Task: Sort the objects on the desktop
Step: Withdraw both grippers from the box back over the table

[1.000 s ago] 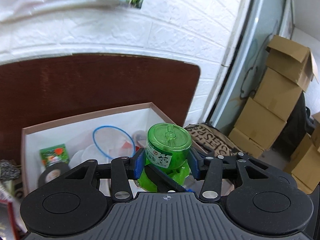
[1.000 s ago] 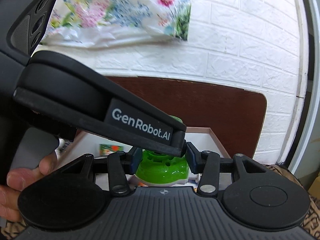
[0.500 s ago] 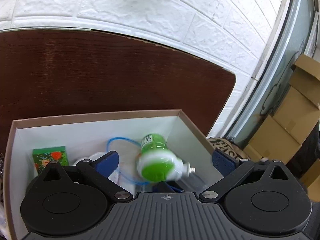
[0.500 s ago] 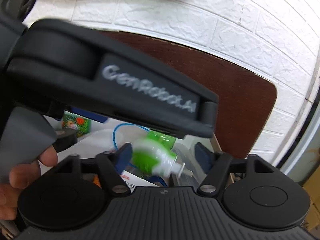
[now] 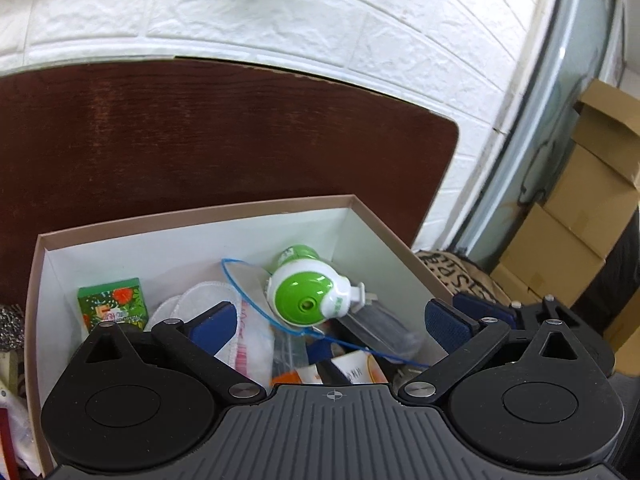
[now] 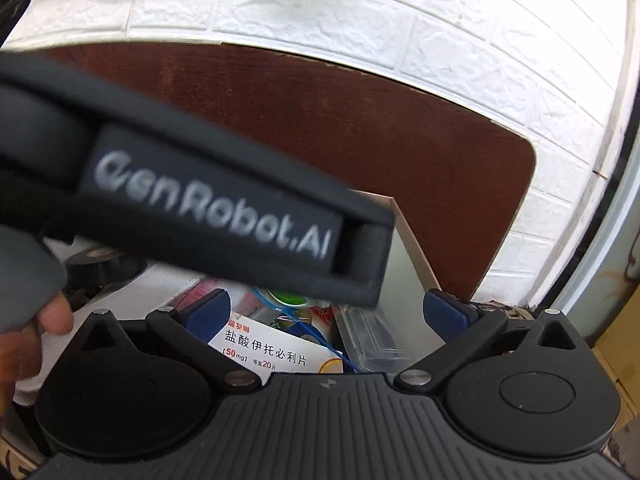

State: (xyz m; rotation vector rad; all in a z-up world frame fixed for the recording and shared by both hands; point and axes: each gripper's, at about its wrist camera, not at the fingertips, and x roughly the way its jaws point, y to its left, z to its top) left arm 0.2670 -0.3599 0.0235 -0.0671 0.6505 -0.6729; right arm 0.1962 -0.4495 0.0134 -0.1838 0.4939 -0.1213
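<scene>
Both grippers hang spread and empty over the box (image 5: 362, 216), the left gripper (image 5: 326, 322) nearer the green-and-white plug-in bottle (image 5: 306, 300) lying on its side just ahead, long axis pointing away, right gripper (image 6: 326, 312) alongside.

Stacked cardboard cartons (image 5: 576, 216) stand right of a white brick wall (image 5: 280, 12).

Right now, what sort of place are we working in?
Probably a storeroom or informal workshop corner, not a tidy office: stacked cardboard cartons by a doorway, a white brick-pattern wall, and a dark wooden table holding a junk-filled sorting box.
</scene>
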